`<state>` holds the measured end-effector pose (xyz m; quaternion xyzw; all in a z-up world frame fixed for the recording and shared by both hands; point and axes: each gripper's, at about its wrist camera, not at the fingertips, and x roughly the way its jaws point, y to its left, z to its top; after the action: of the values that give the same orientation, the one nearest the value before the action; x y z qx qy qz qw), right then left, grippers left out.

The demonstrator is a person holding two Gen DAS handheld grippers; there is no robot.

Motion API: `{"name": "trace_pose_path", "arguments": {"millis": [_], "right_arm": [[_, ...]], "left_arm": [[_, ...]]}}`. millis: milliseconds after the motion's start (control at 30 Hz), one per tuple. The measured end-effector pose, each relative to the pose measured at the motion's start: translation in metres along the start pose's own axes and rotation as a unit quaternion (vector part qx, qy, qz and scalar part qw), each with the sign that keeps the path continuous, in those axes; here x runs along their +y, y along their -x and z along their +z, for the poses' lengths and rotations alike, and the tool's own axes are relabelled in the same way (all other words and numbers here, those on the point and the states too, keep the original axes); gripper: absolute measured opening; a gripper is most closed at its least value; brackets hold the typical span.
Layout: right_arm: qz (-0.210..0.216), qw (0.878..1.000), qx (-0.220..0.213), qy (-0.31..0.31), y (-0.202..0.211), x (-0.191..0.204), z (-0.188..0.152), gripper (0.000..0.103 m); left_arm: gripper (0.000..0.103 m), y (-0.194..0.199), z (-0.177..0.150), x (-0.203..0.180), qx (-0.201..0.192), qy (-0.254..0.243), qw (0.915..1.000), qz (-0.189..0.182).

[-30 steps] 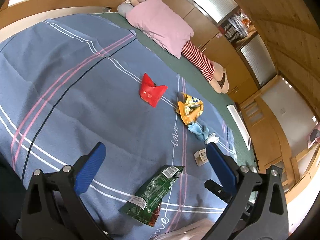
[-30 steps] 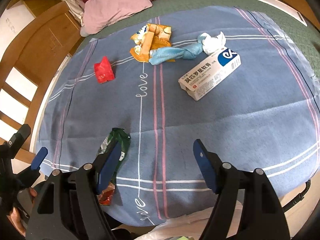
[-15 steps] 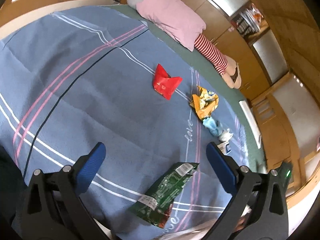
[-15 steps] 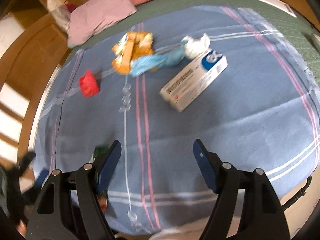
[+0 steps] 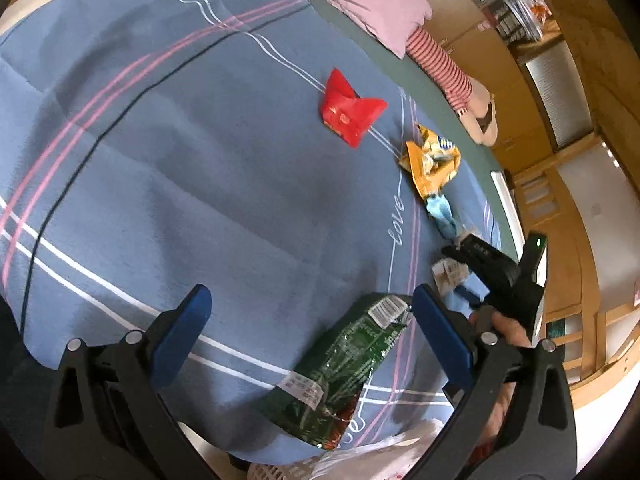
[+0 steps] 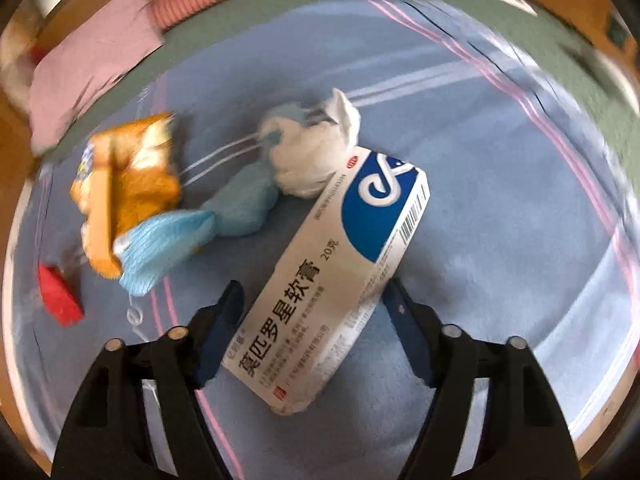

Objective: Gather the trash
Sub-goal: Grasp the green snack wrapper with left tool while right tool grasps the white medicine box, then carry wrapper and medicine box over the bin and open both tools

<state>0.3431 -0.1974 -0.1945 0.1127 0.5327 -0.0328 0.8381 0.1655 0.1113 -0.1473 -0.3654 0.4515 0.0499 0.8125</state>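
On the blue striped blanket (image 5: 168, 168) lies a green snack wrapper (image 5: 344, 364), below and between the fingers of my open left gripper (image 5: 312, 304), nearer its right finger. My right gripper (image 6: 314, 292) straddles a white and blue ointment box (image 6: 340, 260). Its jaws are closing, with a small gap still showing at the left pad. The left wrist view shows the right gripper (image 5: 500, 276) over that box (image 5: 448, 274). Also on the blanket are a red wrapper (image 5: 348, 114), an orange chip bag (image 5: 432, 160), a blue wrapper (image 6: 240, 208) and a white tissue (image 6: 316, 160).
A pink pillow (image 5: 368, 4) and a striped doll leg (image 5: 440, 64) lie on the green sheet at the far side. A white plastic bag (image 5: 380, 456) in a basket (image 5: 272, 470) sits below the bed's near edge. Wooden cabinets (image 5: 560, 92) line the wall.
My right gripper swung across and down from the green wrapper to the ointment box, and its jaws narrowed. My left gripper sank closer to the green wrapper, and the right gripper entered its view.
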Motion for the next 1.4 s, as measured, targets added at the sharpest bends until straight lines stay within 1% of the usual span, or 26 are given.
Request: {"name": "trace_pose_path", "arguments": {"millis": [100, 167, 233, 300, 367, 400, 467, 500, 533, 567, 633, 700, 800, 867, 900, 933, 967, 1000, 1033, 1067, 1100, 1233, 1267, 1300, 1333, 1400], "right_arm": [[0.050, 0.998, 0.020, 0.042, 0.009, 0.000, -0.013, 0.049], [0.067, 0.995, 0.035, 0.071, 0.017, -0.004, -0.028, 0.047], [0.072, 0.991, 0.039, 0.109, 0.029, -0.010, -0.046, 0.046], [0.076, 0.988, 0.033, 0.132, 0.046, -0.021, -0.060, 0.044], [0.101, 0.986, 0.017, 0.128, 0.070, -0.037, -0.070, 0.044], [0.114, 0.986, 0.011, 0.121, 0.077, -0.046, -0.071, 0.044], [0.150, 0.983, -0.002, 0.108, 0.102, -0.063, -0.077, 0.044], [0.161, 0.981, -0.007, 0.108, 0.109, -0.064, -0.081, 0.043], [0.170, 0.979, -0.014, 0.113, 0.119, -0.068, -0.086, 0.039], [0.173, 0.978, -0.014, 0.118, 0.124, -0.066, -0.092, 0.034], [0.161, 0.978, -0.009, 0.129, 0.127, -0.067, -0.103, 0.034], [0.141, 0.979, 0.002, 0.144, 0.117, -0.063, -0.111, 0.034], [0.114, 0.982, 0.029, 0.149, 0.094, -0.057, -0.121, 0.031], [0.103, 0.983, 0.039, 0.146, 0.081, -0.054, -0.124, 0.031], [0.098, 0.984, 0.041, 0.143, 0.077, -0.053, -0.125, 0.031], [0.095, 0.985, 0.043, 0.135, 0.075, -0.052, -0.125, 0.032], [0.096, 0.986, 0.042, 0.129, 0.074, -0.052, -0.125, 0.036], [0.099, 0.987, 0.040, 0.124, 0.074, -0.052, -0.124, 0.043], [0.093, 0.987, 0.036, 0.125, 0.074, -0.050, -0.123, 0.047], [0.078, 0.988, 0.030, 0.131, 0.075, -0.047, -0.122, 0.054], [0.067, 0.988, 0.024, 0.137, 0.076, -0.044, -0.122, 0.057], [0.036, 0.987, 0.004, 0.157, 0.074, -0.034, -0.117, 0.058], [0.034, 0.986, 0.001, 0.165, 0.072, -0.031, -0.116, 0.048], [0.038, 0.984, 0.005, 0.171, 0.070, -0.030, -0.117, 0.023], [0.044, 0.984, 0.012, 0.169, 0.068, -0.030, -0.117, 0.023], [0.061, 0.986, 0.008, 0.153, 0.075, -0.032, -0.116, 0.023]], "left_arm": [[0.100, -0.006, -0.003, -0.006, 0.013, -0.010, 0.9999, 0.001], [0.100, -0.012, -0.006, -0.010, 0.030, -0.018, 0.9994, 0.000], [0.100, -0.016, -0.010, -0.012, 0.048, -0.029, 0.9984, -0.001], [0.100, -0.022, -0.015, -0.022, 0.063, -0.058, 0.9963, 0.002], [0.100, -0.026, -0.022, -0.036, 0.068, -0.102, 0.9923, 0.017], [0.100, -0.030, -0.029, -0.047, 0.068, -0.144, 0.9866, 0.037], [0.100, -0.036, -0.039, -0.063, 0.065, -0.202, 0.9748, 0.068], [0.100, -0.042, -0.047, -0.074, 0.063, -0.250, 0.9616, 0.093], [0.100, -0.047, -0.052, -0.079, 0.065, -0.275, 0.9533, 0.106], [0.100, -0.054, -0.059, -0.084, 0.071, -0.301, 0.9426, 0.126], [0.100, -0.063, -0.063, -0.086, 0.082, -0.313, 0.9348, 0.145], [0.100, -0.069, -0.061, -0.081, 0.094, -0.303, 0.9349, 0.158], [0.099, -0.070, -0.056, -0.076, 0.092, -0.286, 0.9399, 0.162], [0.094, -0.070, -0.054, -0.075, 0.091, -0.286, 0.9409, 0.156], [0.088, -0.070, -0.054, -0.075, 0.092, -0.288, 0.9405, 0.155], [0.086, -0.071, -0.053, -0.074, 0.092, -0.290, 0.9394, 0.158], [0.084, -0.071, -0.055, -0.073, 0.090, -0.291, 0.9390, 0.159], [0.080, -0.070, -0.054, -0.073, 0.086, -0.291, 0.9394, 0.159], [0.074, -0.066, -0.056, -0.072, 0.083, -0.290, 0.9398, 0.160], [0.071, -0.065, -0.057, -0.070, 0.081, -0.290, 0.9397, 0.162], [0.066, -0.064, -0.056, -0.070, 0.078, -0.290, 0.9394, 0.165], [0.045, -0.060, -0.056, -0.070, 0.071, -0.290, 0.9406, 0.161], [0.040, -0.058, -0.055, -0.070, 0.069, -0.288, 0.9423, 0.155], [0.034, -0.057, -0.054, -0.070, 0.069, -0.286, 0.9439, 0.149], [0.030, -0.054, -0.052, -0.070, 0.066, -0.282, 0.9475, 0.136], [0.028, -0.040, -0.047, -0.071, 0.043, -0.274, 0.9559, 0.097]]}}
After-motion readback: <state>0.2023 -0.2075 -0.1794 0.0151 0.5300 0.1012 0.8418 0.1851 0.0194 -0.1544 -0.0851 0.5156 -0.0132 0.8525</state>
